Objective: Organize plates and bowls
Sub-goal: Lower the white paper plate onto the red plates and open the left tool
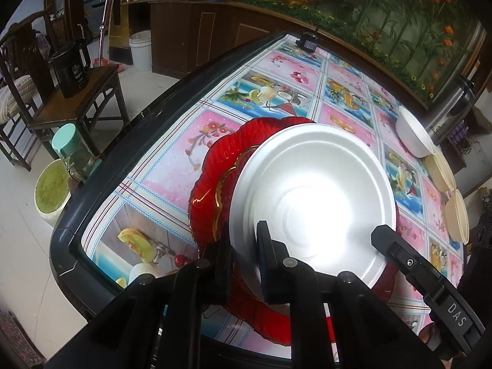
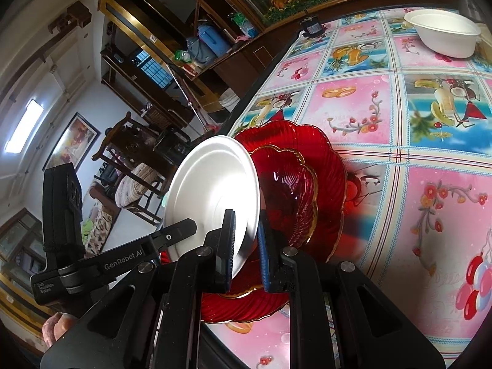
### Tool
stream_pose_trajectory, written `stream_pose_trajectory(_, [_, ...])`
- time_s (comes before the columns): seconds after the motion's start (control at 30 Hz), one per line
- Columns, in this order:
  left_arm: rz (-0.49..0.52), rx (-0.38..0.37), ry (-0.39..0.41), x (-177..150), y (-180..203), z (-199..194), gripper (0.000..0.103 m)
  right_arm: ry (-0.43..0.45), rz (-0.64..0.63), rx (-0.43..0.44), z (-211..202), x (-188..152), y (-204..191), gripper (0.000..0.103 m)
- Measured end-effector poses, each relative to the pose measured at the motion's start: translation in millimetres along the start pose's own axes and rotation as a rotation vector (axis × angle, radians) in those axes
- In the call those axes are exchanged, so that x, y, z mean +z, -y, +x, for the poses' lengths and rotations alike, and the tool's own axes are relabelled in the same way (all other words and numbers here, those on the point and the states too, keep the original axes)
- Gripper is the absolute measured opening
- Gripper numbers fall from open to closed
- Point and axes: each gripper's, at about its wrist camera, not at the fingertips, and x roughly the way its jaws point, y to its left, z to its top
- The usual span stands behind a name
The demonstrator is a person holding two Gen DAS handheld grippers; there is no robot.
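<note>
On the fruit-print tablecloth (image 2: 399,141), red plates (image 2: 301,184) sit stacked.

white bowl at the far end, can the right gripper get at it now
Probably not yet: right gripper is shut on the white plate, though the table toward the white bowl looks free.

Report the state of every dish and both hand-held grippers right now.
white plate, tilted above the red plates, held at its rim
small red plate, nested flat in the large one
large red plate, flat on the table
white bowl, upright on the table
right hand-held gripper, shut on white plate
left hand-held gripper, rim between fingers, grip unclear
</note>
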Motion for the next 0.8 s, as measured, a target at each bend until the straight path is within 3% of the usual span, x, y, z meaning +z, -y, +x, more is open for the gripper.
stream_pose_trajectory(0.5, [0.043, 0.042, -0.004, 1, 6, 1, 0.015, 0.004, 0.014, -0.016, -4, -1, 4, 0.015])
stream_pose_trajectory(0.8, [0.146, 0.108, -0.006, -2, 21, 4, 0.022, 0.023, 0.017, -0.031, -5, 0, 10, 0.015])
